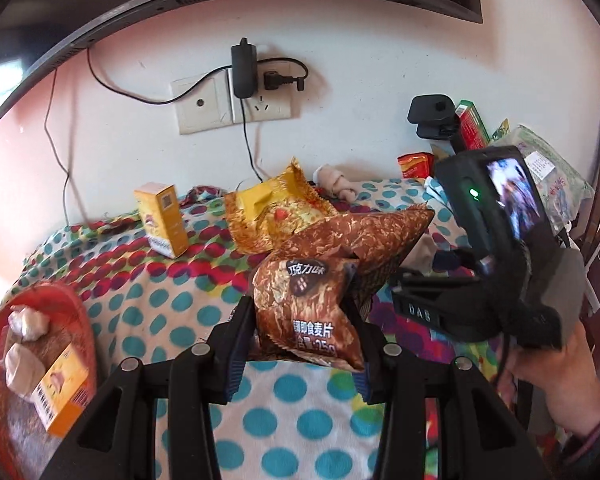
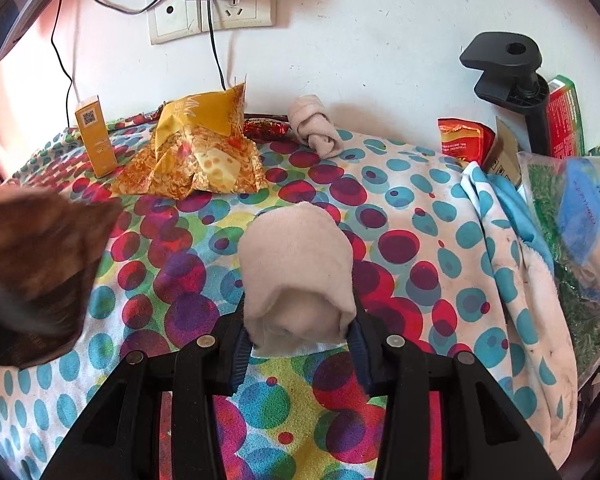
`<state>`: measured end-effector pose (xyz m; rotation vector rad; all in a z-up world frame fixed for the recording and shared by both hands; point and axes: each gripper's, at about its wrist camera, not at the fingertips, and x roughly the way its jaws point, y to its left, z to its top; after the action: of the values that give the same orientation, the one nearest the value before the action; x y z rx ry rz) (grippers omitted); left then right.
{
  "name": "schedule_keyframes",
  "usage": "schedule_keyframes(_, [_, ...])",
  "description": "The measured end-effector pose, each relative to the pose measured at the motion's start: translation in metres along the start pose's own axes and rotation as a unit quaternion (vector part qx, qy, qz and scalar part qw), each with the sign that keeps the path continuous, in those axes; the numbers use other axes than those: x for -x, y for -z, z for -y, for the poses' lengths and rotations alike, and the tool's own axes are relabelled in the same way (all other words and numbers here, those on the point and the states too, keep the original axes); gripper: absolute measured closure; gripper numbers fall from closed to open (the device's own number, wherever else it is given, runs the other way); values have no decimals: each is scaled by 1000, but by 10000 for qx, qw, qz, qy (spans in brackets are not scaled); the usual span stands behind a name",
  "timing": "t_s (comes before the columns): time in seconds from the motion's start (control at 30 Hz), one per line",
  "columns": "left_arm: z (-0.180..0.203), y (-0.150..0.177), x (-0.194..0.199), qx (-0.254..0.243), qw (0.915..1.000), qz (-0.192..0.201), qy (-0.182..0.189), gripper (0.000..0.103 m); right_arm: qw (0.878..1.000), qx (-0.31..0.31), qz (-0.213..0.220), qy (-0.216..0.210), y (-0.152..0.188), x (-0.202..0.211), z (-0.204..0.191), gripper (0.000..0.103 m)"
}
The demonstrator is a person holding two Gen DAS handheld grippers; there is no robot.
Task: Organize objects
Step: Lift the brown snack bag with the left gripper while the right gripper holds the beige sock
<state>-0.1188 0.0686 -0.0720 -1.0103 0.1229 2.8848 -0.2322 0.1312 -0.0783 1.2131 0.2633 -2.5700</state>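
My left gripper point(image 1: 300, 344) is shut on a brown snack packet point(image 1: 312, 304) and holds it above the polka-dot cloth point(image 1: 172, 300). The packet also shows blurred at the left of the right wrist view point(image 2: 36, 272). My right gripper point(image 2: 300, 340) is shut on a rolled beige sock point(image 2: 296, 272), held over the cloth point(image 2: 400, 208). The right gripper's body shows at the right of the left wrist view point(image 1: 500, 256), its fingers hidden. A second rolled sock point(image 2: 314, 126) lies by the wall. A yellow snack packet point(image 1: 268, 208) point(image 2: 196, 160) and a yellow box point(image 1: 162, 220) point(image 2: 96, 140) sit at the back.
A red tray point(image 1: 72, 300) at the left holds white lumps point(image 1: 28, 320) and an orange box point(image 1: 60, 396). A black clamp point(image 2: 508, 76), red packets point(image 2: 464, 140) and a plastic bag point(image 2: 572, 216) crowd the right. Wall sockets point(image 1: 236, 100) with cables hang behind.
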Motion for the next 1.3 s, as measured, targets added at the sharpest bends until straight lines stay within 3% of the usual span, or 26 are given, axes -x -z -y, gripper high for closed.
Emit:
schedule_keyframes(0.53, [-52,23,54,809,9966,-106,-94,60,9991,279,-7,326,-1,0,-14,63])
schedule_keyframes(0.73, [-75,24,71,1036,9942,-21,-278,60,9986,331,-3,403,-2,0,-17,63])
schedule_keyframes(1.17, [-124,27,97,1520,9881,119,-215,60,9988,291,-15,398,-3,0,-19,63])
schedule_keyframes(1.3, [-143,31,106,1629,9858,166,-364,60,9986,306,-13,425,-3,1,-19,63])
